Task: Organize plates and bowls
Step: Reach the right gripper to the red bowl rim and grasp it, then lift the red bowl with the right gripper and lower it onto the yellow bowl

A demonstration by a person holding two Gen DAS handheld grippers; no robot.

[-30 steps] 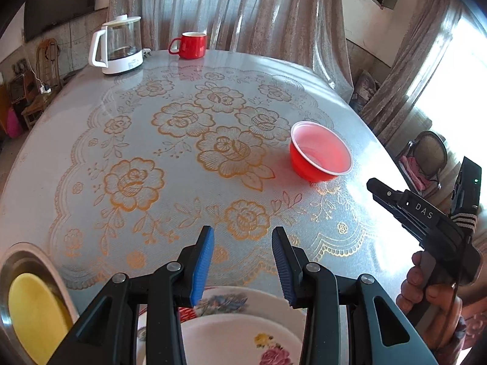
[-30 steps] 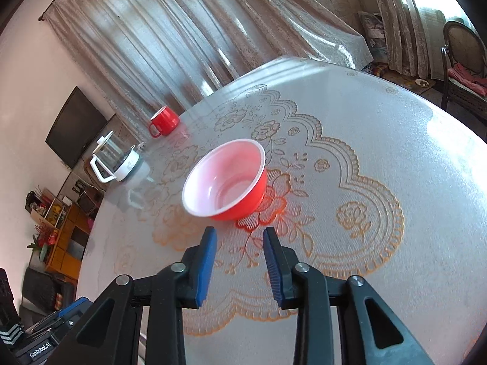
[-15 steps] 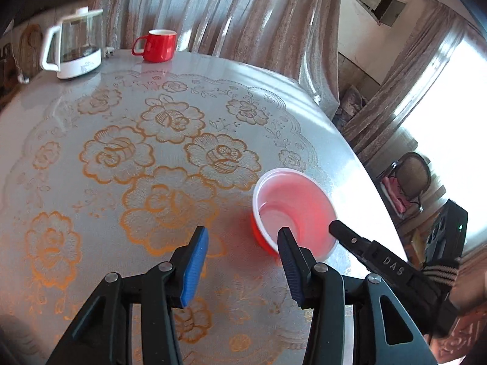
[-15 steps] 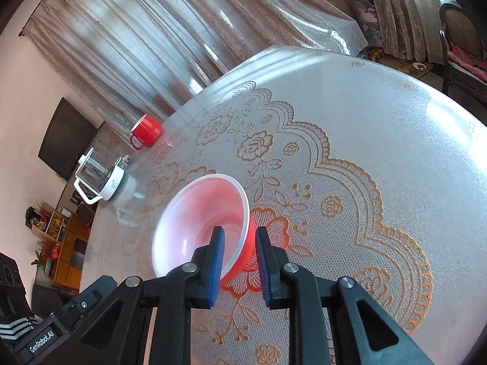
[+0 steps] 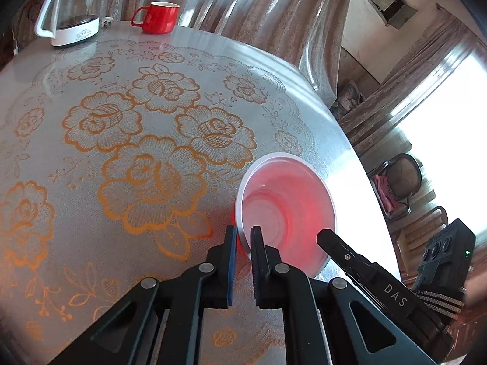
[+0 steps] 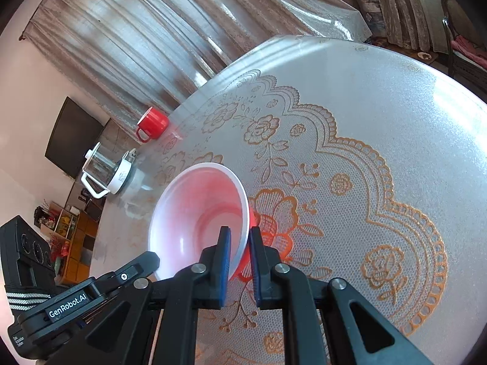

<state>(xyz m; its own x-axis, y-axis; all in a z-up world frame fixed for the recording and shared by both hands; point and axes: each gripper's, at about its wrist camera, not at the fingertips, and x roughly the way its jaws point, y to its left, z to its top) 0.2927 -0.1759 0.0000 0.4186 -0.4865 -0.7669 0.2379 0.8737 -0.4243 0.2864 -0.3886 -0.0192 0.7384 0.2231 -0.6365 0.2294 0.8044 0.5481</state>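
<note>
A red plastic bowl [image 5: 289,210] with a pale inside sits on the round table, near its right edge. My left gripper [image 5: 243,237] is shut on the bowl's near-left rim, one finger outside and one inside. My right gripper [image 6: 239,240] is shut on the bowl's [image 6: 197,216] opposite rim in the same way. Each gripper shows in the other's view, the right one [image 5: 365,273] beside the bowl and the left one [image 6: 91,292] at the lower left.
The table [image 5: 91,213] has a lace cloth with orange flowers. A red mug [image 5: 158,18] and a glass kettle [image 5: 73,12] stand at the far edge; they also show in the right wrist view, mug [image 6: 152,124] and kettle [image 6: 106,173]. Chairs [image 5: 398,179] stand beyond the table's right edge.
Both grippers moved in to the red bowl and closed on its rim from opposite sides. The plates and metal basin seen a second ago have dropped out of the left view.
</note>
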